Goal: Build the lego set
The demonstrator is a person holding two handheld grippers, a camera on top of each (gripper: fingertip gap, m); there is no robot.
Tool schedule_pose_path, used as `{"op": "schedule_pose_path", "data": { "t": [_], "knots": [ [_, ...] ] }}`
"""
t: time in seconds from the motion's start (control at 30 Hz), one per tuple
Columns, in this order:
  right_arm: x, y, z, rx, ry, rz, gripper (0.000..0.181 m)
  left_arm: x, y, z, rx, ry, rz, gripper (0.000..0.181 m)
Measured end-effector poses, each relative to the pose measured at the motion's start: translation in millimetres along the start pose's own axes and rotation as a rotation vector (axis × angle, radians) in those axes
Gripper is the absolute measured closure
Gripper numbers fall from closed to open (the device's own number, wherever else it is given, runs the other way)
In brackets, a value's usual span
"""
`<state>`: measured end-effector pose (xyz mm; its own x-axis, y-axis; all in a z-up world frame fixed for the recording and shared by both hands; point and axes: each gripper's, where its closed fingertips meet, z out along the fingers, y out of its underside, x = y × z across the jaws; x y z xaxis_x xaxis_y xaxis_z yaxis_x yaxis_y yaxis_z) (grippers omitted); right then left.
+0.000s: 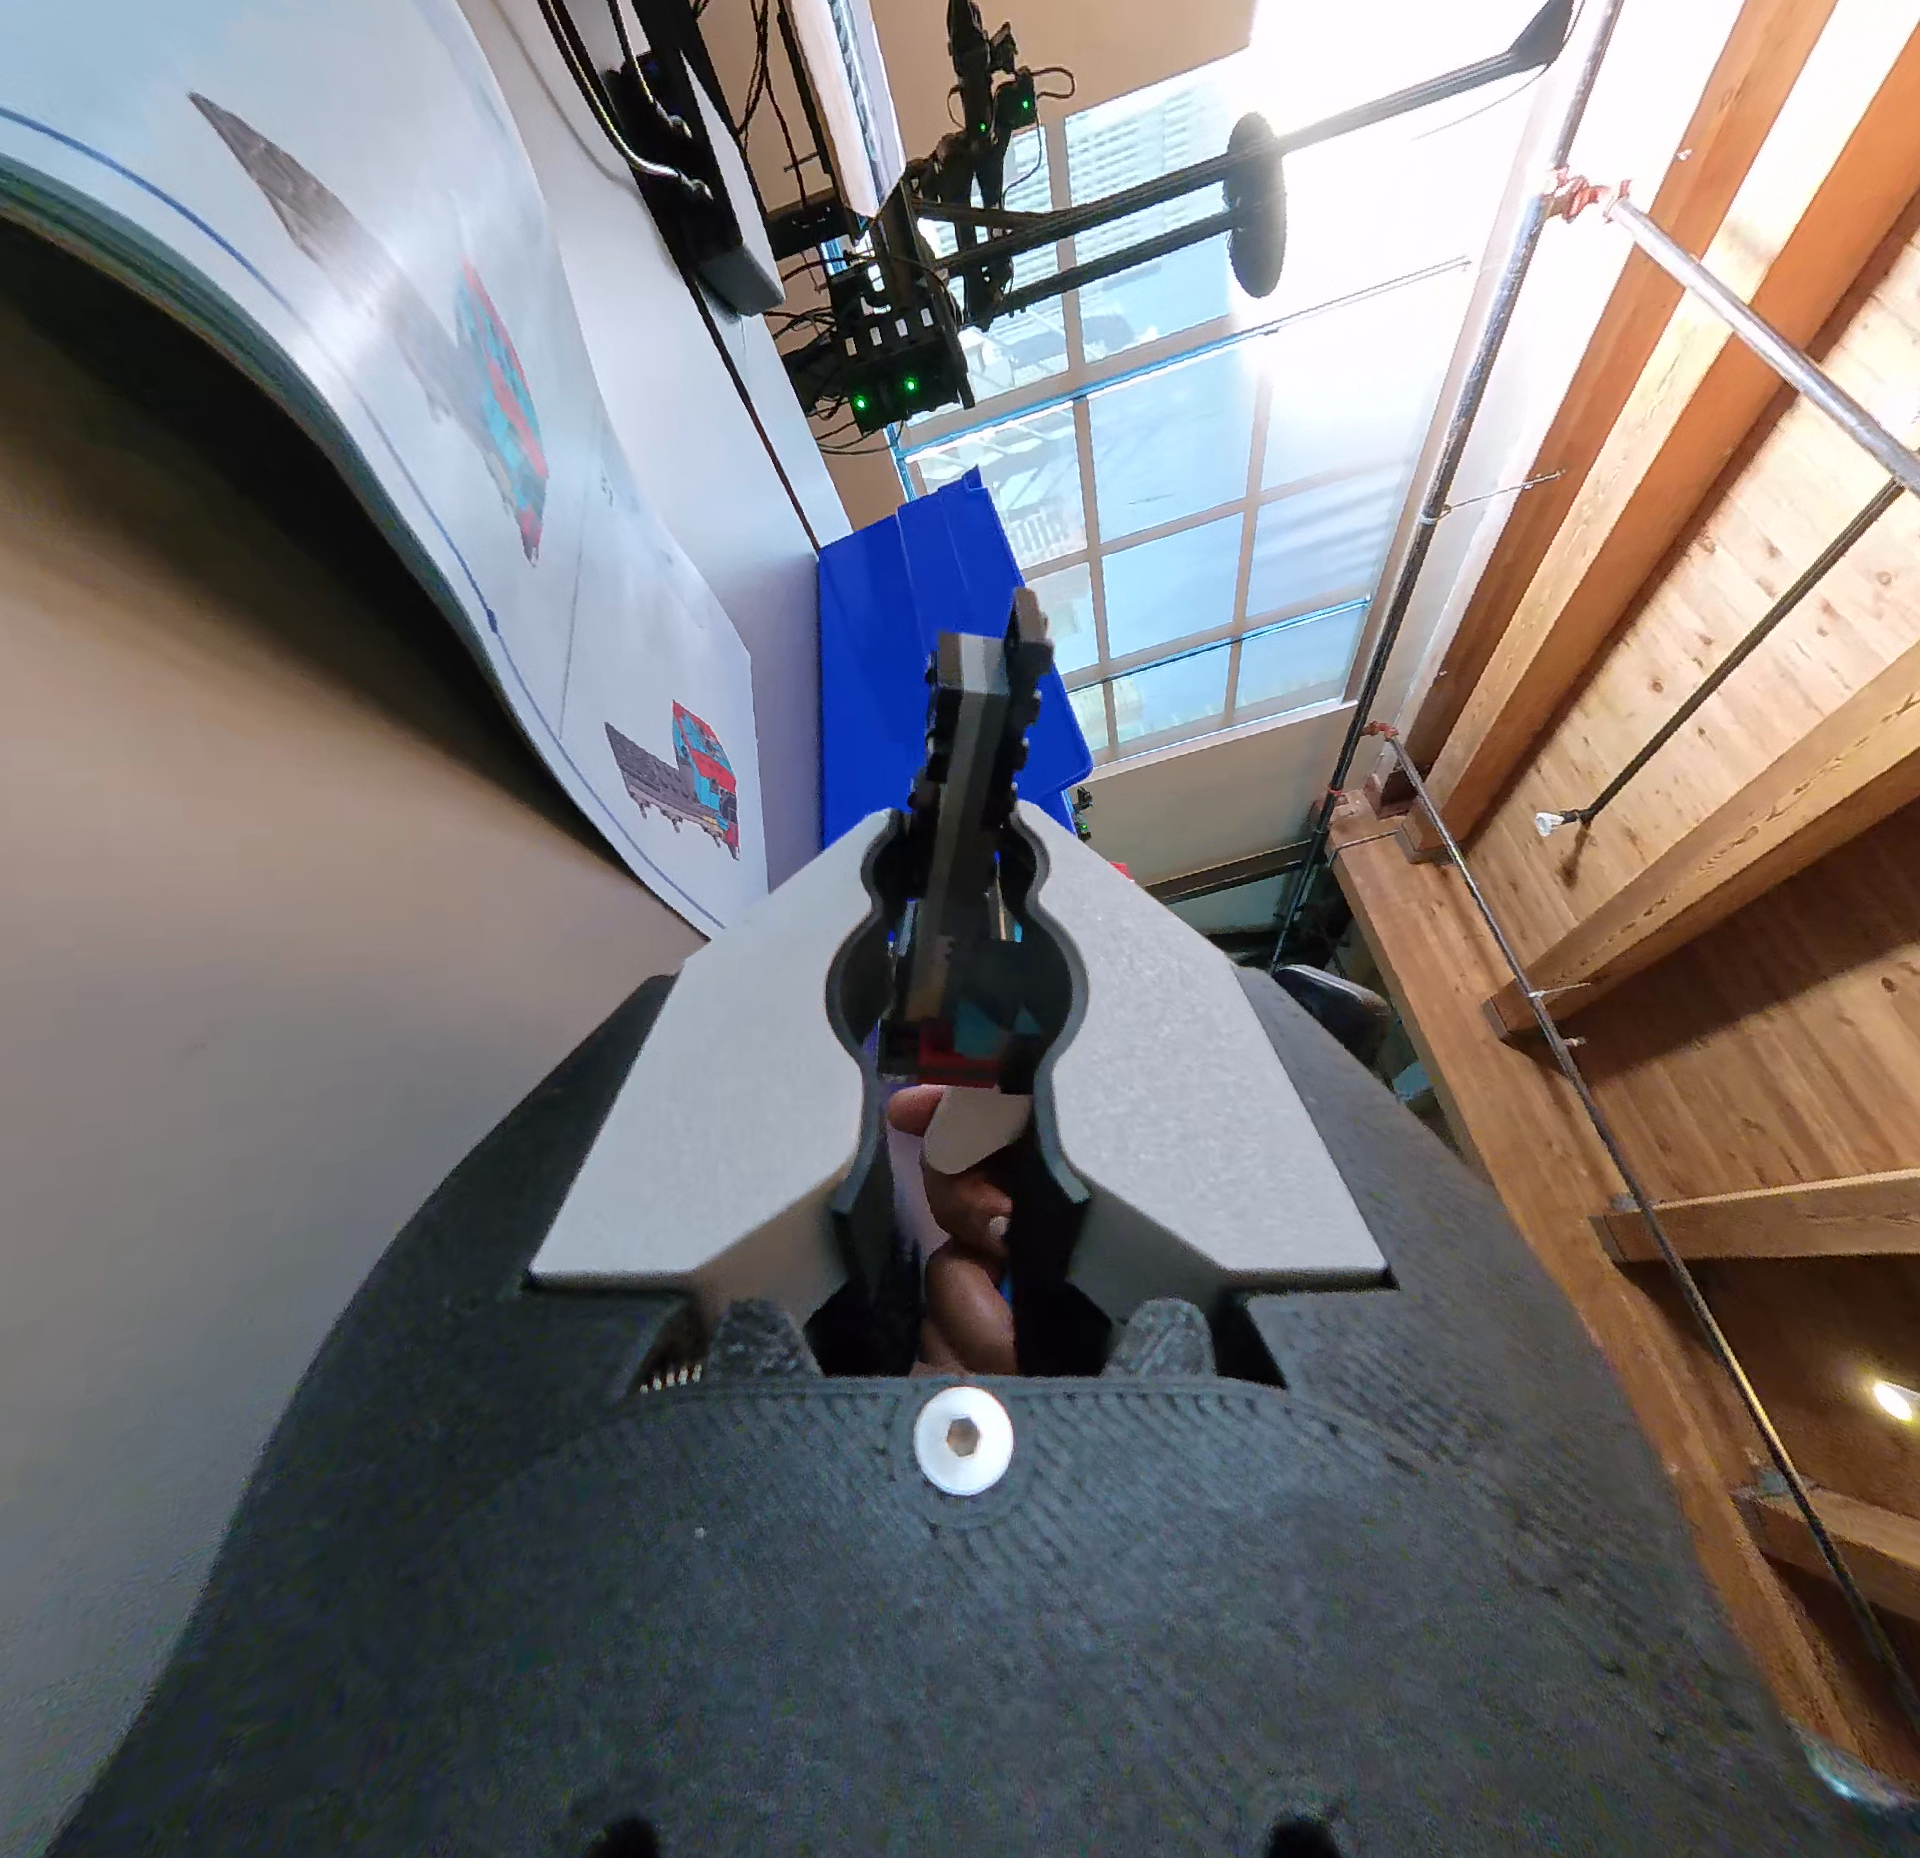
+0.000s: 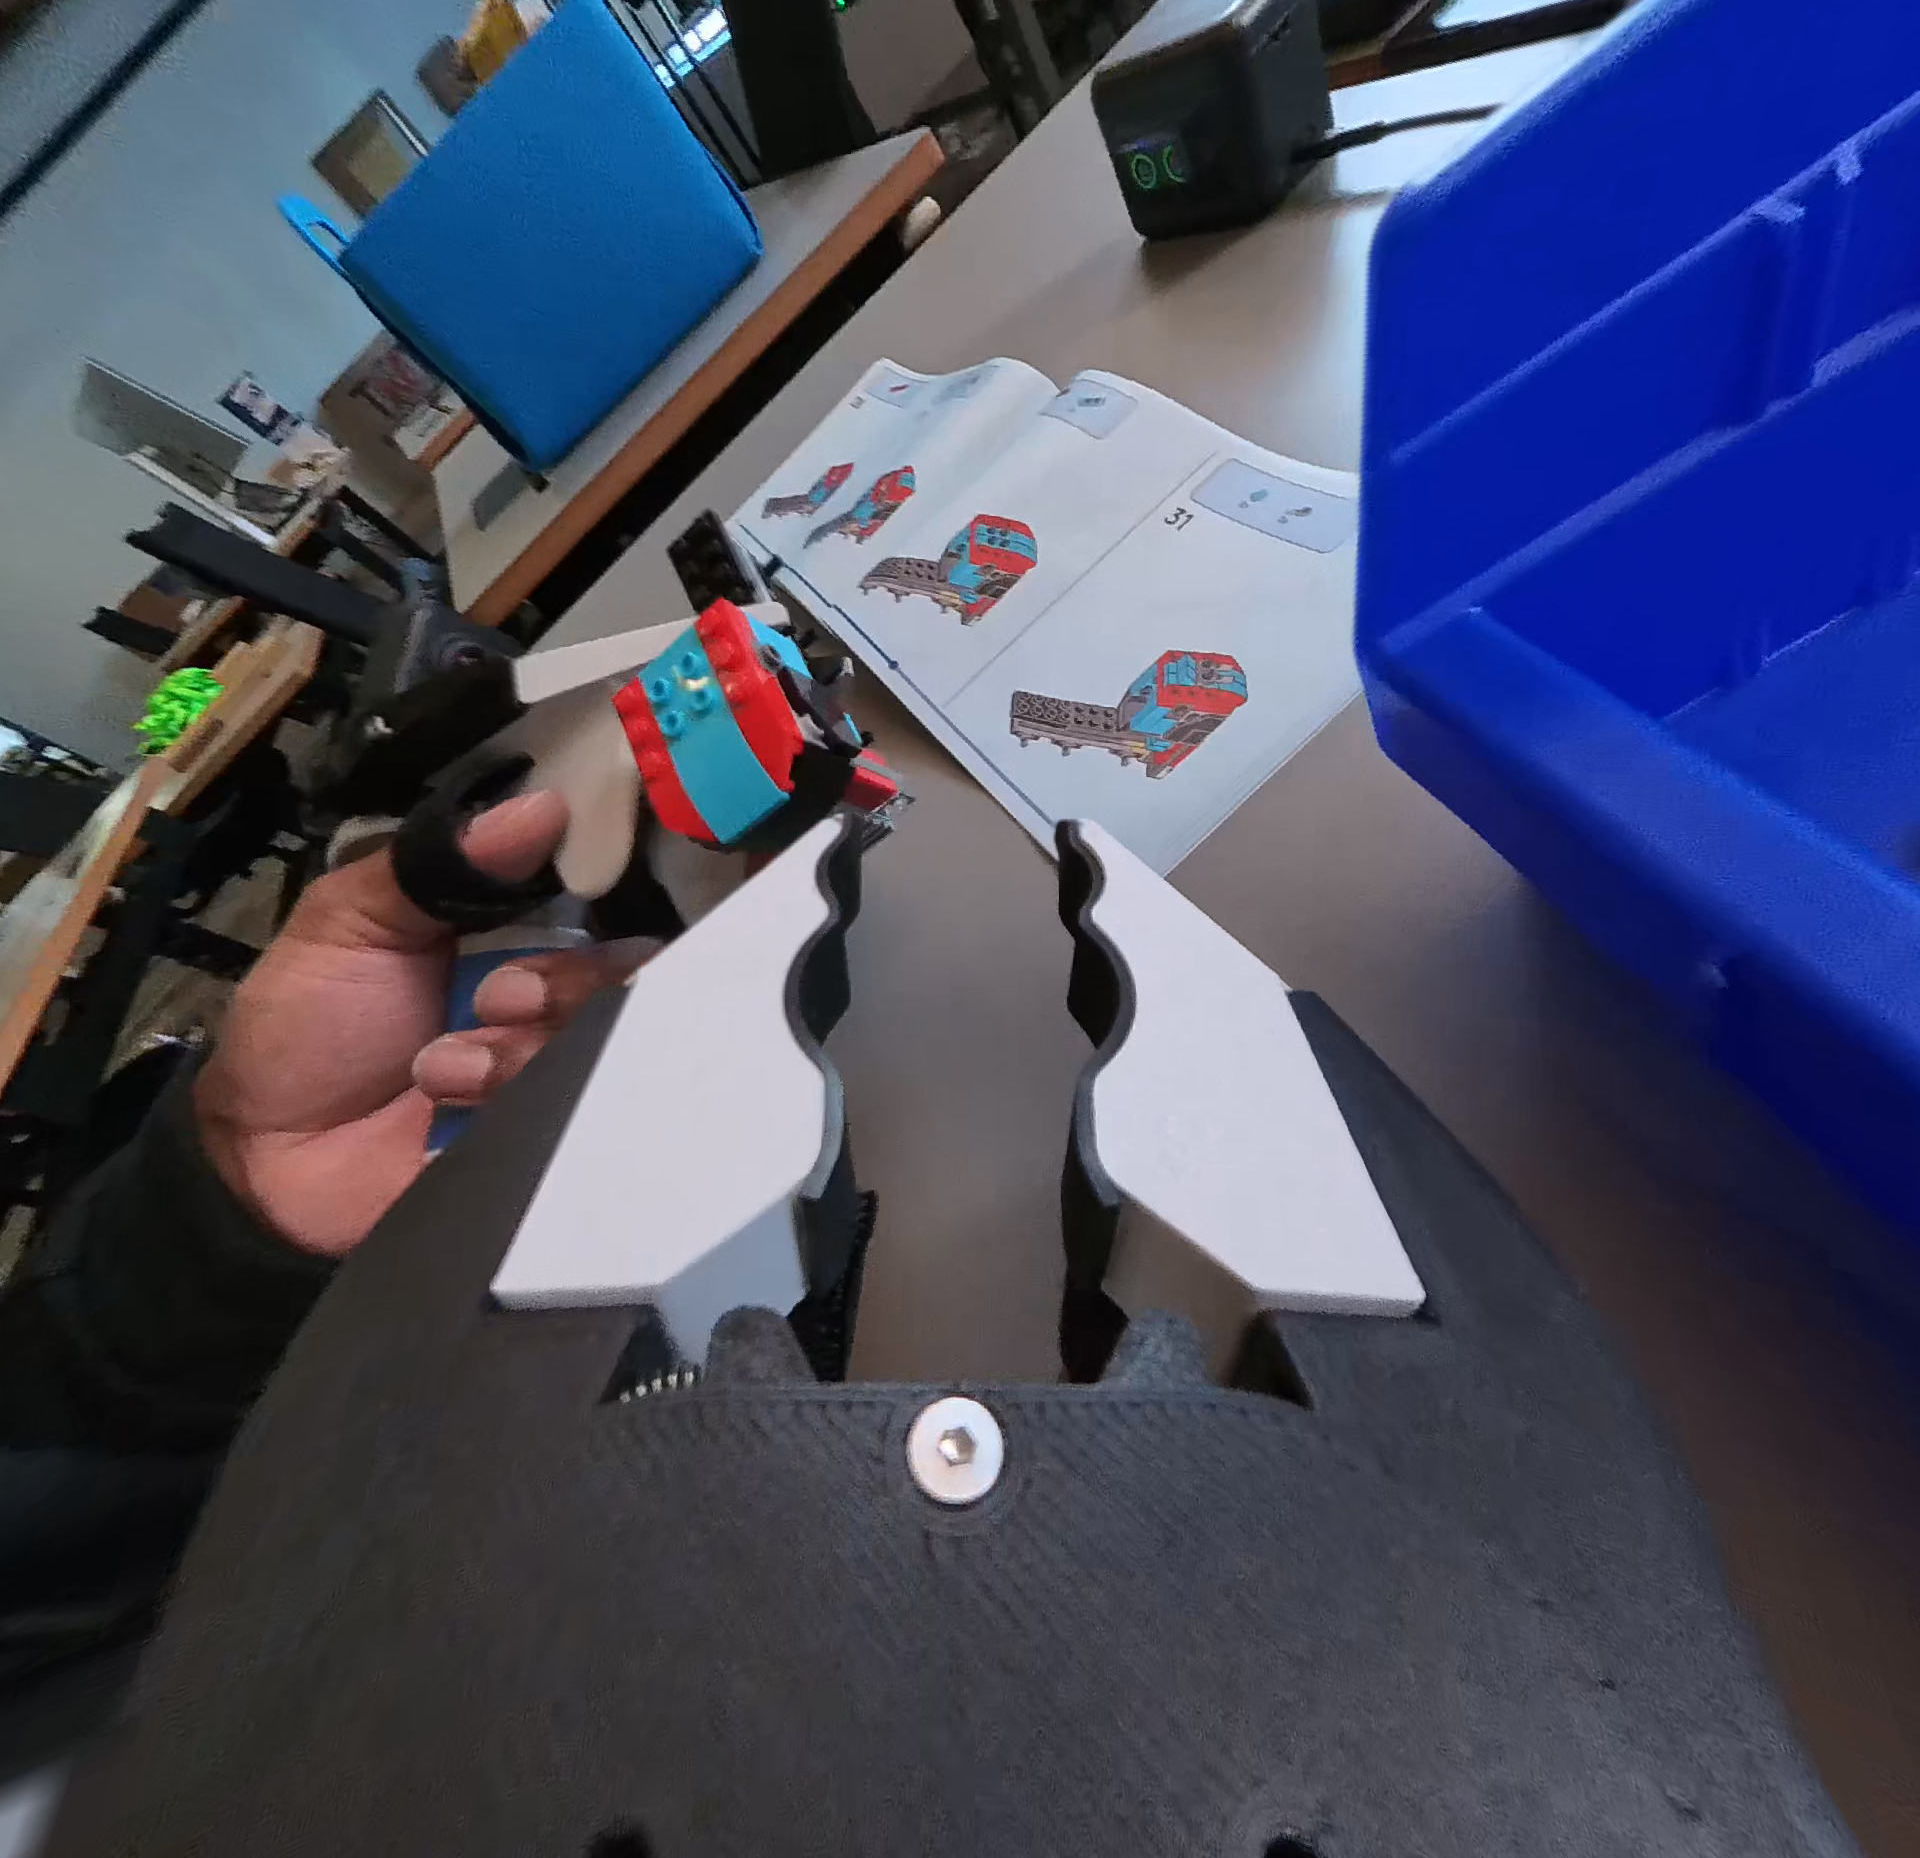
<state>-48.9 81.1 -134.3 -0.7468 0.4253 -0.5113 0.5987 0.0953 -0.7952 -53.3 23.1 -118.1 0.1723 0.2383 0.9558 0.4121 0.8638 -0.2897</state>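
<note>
My left gripper (image 1: 956,842) is shut on the lego model (image 1: 971,728), a long grey plate with black parts and a red and teal block at its near end. In the right wrist view the left gripper (image 2: 613,759), held by a hand (image 2: 332,1029), keeps the red and teal model (image 2: 717,738) tilted above the table (image 2: 1299,281). My right gripper (image 2: 956,837) is open and empty, just right of and below the model. The open instruction booklet (image 2: 1049,603) lies flat beyond it and also shows in the left wrist view (image 1: 582,520).
A large blue parts bin (image 2: 1662,561) stands close on the right of the right gripper and shows in the left wrist view (image 1: 914,624). A black device (image 2: 1210,135) sits at the table's far end. A blue fabric box (image 2: 551,250) stands on another table behind. Left tips to right tips: about 7 centimeters.
</note>
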Motion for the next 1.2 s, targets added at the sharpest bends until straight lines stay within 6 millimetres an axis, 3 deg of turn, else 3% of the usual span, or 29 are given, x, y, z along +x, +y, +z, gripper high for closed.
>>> {"op": "schedule_pose_path", "data": {
  "t": [0.6, 1.2],
  "knots": [
    [-5.7, 4.9, -0.7, -0.023, 0.007, -0.055, 0.144, 0.1, 1.0, 3.3, -0.008, 0.009, -0.002, 0.164],
    [-6.8, -0.2, -4.5, 0.010, -0.081, 0.042, 0.144, 2.1, 0.6, -0.7, -0.018, 0.047, -0.054, 0.164]
  ]
}}
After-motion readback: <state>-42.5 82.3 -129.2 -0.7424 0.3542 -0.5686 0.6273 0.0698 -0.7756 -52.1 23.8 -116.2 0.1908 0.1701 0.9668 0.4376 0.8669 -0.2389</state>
